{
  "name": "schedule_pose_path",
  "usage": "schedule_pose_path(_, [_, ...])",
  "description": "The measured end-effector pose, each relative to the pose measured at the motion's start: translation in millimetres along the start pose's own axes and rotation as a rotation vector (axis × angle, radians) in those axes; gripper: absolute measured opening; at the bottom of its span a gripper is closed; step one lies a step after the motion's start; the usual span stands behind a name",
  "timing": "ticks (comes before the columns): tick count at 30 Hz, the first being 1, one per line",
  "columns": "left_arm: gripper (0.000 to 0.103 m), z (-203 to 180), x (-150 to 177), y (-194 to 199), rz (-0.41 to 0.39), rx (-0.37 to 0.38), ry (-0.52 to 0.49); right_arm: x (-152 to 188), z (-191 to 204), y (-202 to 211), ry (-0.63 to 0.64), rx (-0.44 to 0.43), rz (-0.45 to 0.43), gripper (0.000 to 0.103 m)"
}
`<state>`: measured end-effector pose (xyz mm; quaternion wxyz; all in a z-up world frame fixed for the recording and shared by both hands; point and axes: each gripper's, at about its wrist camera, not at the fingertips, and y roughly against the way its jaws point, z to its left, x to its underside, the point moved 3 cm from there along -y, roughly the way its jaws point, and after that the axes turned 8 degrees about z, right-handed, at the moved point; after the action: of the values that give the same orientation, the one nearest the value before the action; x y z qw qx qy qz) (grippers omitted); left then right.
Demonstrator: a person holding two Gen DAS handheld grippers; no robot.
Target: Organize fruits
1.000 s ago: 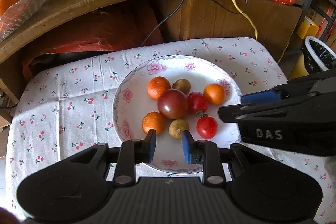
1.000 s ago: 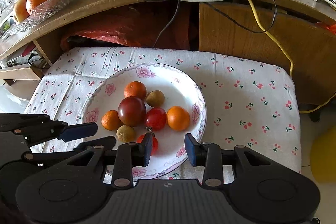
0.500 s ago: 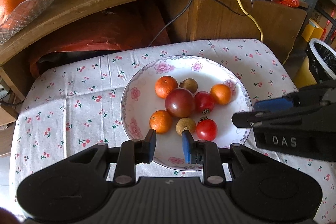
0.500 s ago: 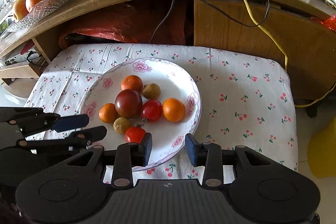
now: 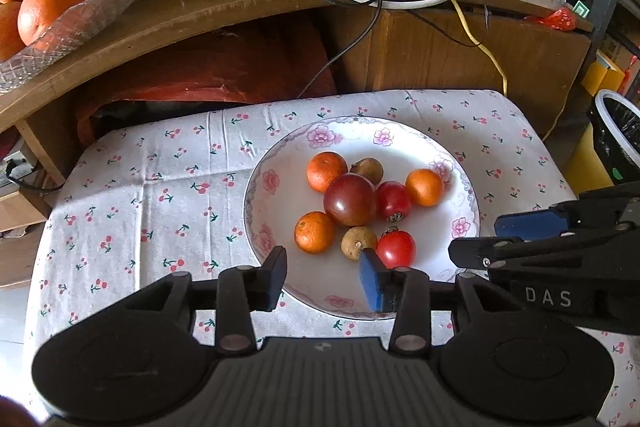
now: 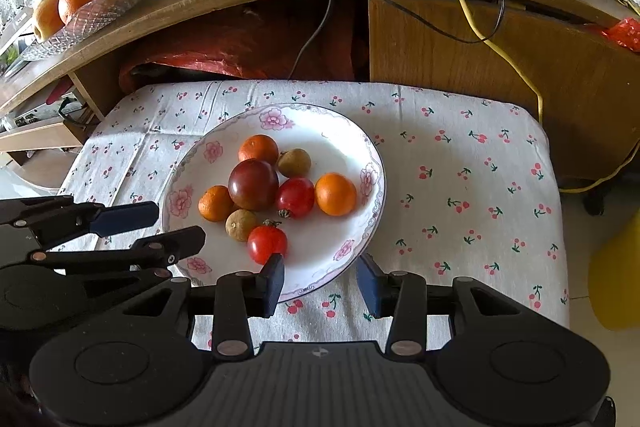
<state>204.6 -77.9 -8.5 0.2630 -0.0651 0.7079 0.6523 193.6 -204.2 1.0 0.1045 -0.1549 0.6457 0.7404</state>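
Flowered plate [image 5: 460, 163] on cloth-covered surface [image 5: 160, 187] holding three oranges [image 5: 326, 171], dark tomato [image 5: 350, 199], two red tomatoes [image 5: 396, 249], two brown fruits [image 5: 358, 243], left gripper [image 5: 324, 273] fingers wide, empty, over near rim, right gripper [image 6: 320, 279] fingers wide, empty, glass bowl [image 6: 108, 7] of oranges on desk behind.

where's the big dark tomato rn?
The big dark tomato sits mid-plate in both wrist views, touching the red tomato on its right, with small oranges behind-left and front-left.
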Motion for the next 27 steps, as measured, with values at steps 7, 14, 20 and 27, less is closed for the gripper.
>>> schedule_pose_path(7, [0.056,-0.4,0.4,1.4,-0.014,-0.023,0.002,1.0,-1.0,1.2,-0.003,0.003,-0.004,0.036])
schedule_pose_path(14, [0.068,0.4,1.0,2.2,-0.027,-0.051,0.011,2.1,-1.4,0.2,-0.004,0.008,-0.001,0.037])
schedule_pose_path(20, [0.074,1.0,2.7,3.6,-0.035,-0.076,0.012,3.2,-1.1,1.7,-0.003,0.012,-0.004,0.037])
schedule_pose_path(27, [0.080,1.2,3.5,6.0,-0.049,-0.096,0.009,4.6,-1.6,2.7,-0.002,0.016,-0.004,0.037])
